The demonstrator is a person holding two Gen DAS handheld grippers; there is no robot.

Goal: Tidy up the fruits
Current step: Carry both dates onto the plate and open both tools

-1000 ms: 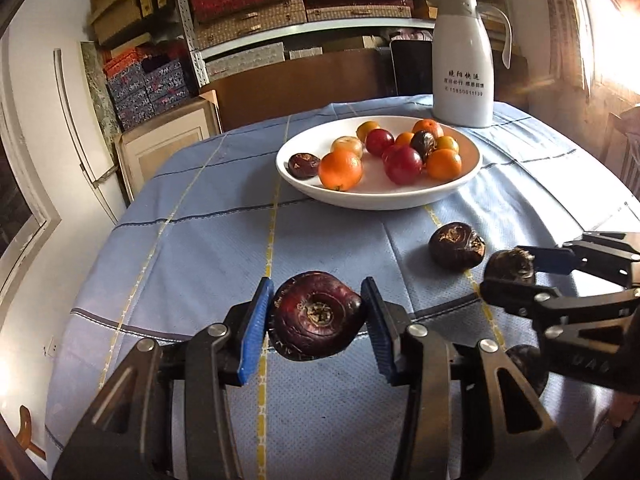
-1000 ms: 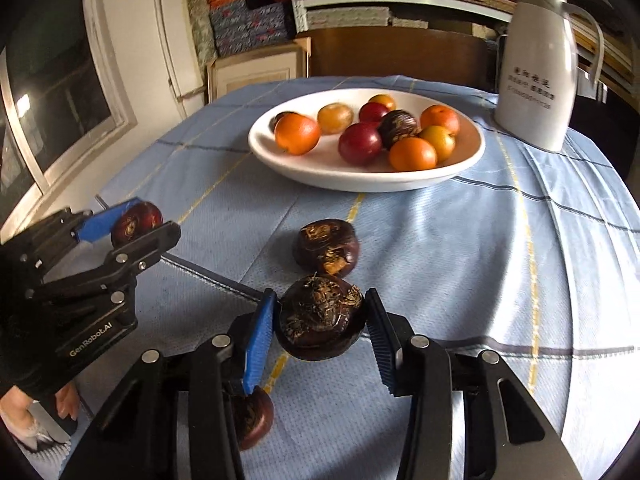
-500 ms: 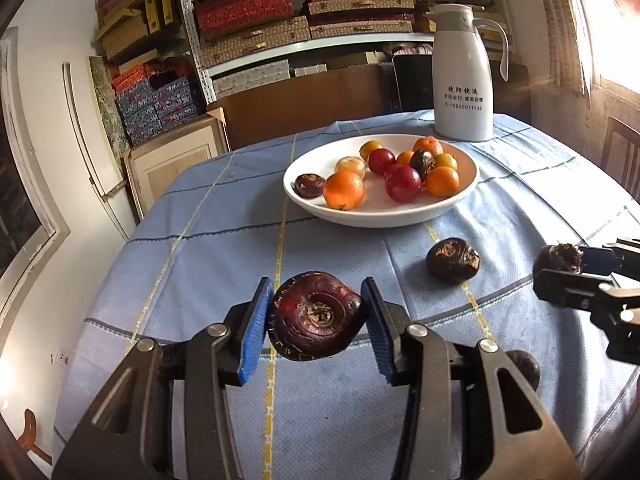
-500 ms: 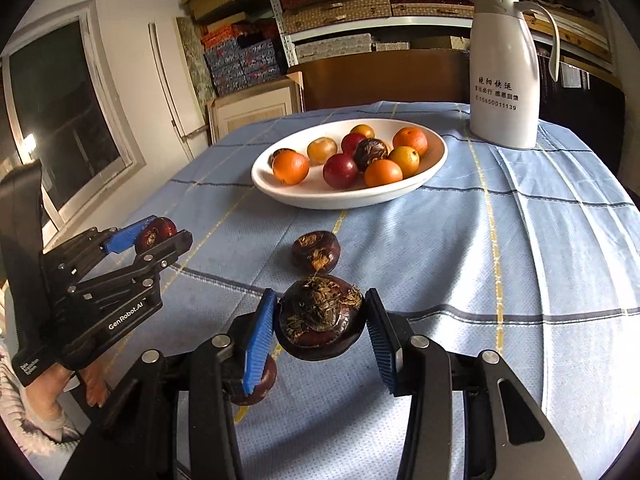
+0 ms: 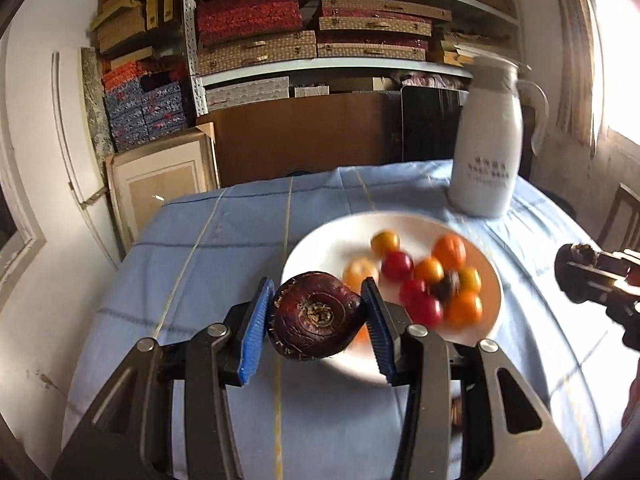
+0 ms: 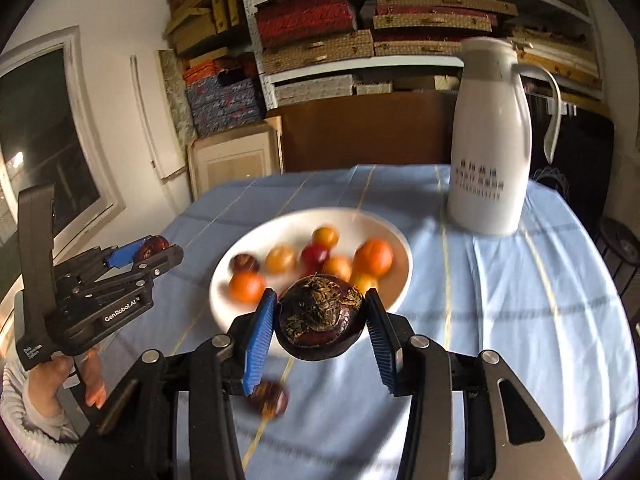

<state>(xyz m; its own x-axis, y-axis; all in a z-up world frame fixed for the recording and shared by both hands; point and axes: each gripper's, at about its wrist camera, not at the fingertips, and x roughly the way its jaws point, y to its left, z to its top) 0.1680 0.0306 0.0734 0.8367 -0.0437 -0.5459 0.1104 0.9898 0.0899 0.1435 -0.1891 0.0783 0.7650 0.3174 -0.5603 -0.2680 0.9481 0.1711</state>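
My left gripper [image 5: 316,316] is shut on a dark red water chestnut [image 5: 314,314], held in the air over the near left rim of the white plate [image 5: 320,248]. My right gripper [image 6: 320,320] is shut on a dark brown water chestnut [image 6: 320,316] with dry fibres on top, held above the plate's [image 6: 394,240] near rim. The plate holds several orange, red and dark fruits. One more dark chestnut [image 6: 269,398] lies on the cloth below my right gripper. The left gripper also shows in the right wrist view [image 6: 148,246], the right one in the left wrist view [image 5: 576,266].
A tall white thermos jug [image 6: 490,136] stands behind the plate at the right. The round table has a blue cloth [image 6: 500,300] with yellow lines. Shelves of boxes [image 5: 312,36] and a brown board [image 5: 304,136] stand behind the table.
Both grippers have risen and moved forward with their chestnuts, from low over the cloth to above the plate's near rim. The scene is blurred by motion.
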